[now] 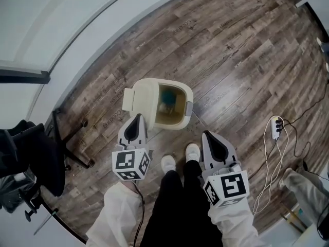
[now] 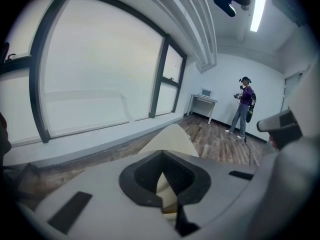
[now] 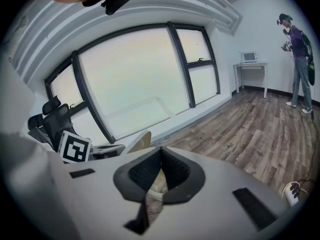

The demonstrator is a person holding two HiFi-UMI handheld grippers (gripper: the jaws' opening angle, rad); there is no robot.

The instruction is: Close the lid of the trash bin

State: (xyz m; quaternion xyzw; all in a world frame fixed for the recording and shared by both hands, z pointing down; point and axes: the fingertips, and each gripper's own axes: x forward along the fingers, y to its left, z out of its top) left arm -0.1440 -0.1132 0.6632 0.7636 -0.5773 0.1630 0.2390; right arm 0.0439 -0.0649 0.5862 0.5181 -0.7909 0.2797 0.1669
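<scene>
A cream trash bin (image 1: 181,121) stands on the wood floor, just ahead of the person's feet. Its lid (image 1: 138,99) is swung open and stands up on the bin's left side, and something teal and pale lies inside. In the head view my left gripper (image 1: 137,117) hovers by the bin's near-left corner, just below the lid. My right gripper (image 1: 206,134) sits to the bin's near right, a little apart. Both are shut with nothing between the jaws. The lid (image 2: 172,140) rises right past the left gripper's (image 2: 161,154) tips. The lid's edge (image 3: 140,140) shows left of the right gripper (image 3: 160,149).
A black office chair (image 1: 32,161) stands at the left near the window wall. A white power strip (image 1: 277,127) with looping cable lies on the floor at the right. White shoes (image 1: 168,163) are below the bin. Another person (image 2: 244,108) stands far off beside a small table (image 2: 204,103).
</scene>
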